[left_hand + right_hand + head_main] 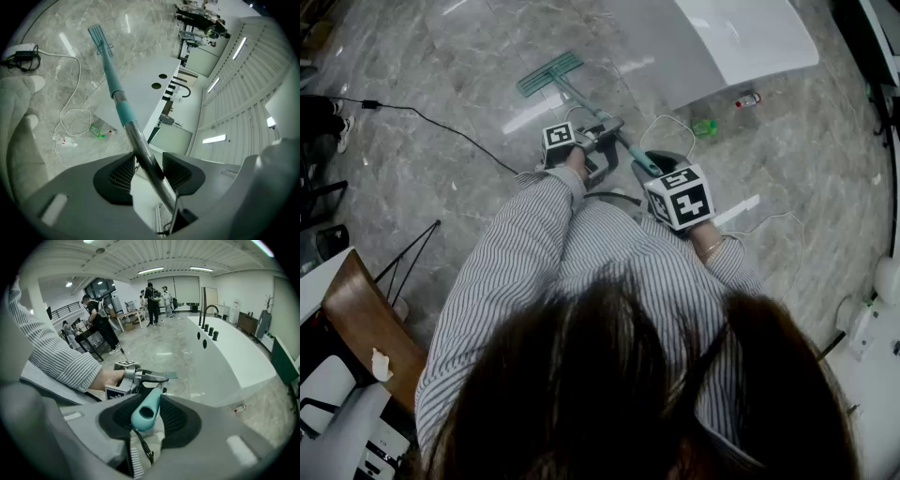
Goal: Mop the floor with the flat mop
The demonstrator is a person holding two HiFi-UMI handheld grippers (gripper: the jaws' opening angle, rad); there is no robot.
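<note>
Left tongs (145, 164) are clamped on the pole of the flat mop (550, 73), right tongs (146, 414) on its teal handle end, head resting on the floor (441, 112) ahead: seemingly mid-stroke, next needing an even push or pull.

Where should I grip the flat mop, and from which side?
Grip the pole from its sides: right gripper on the teal end grip, left gripper lower on the metal shaft. It is slim, round and slants toward the floor.
</note>
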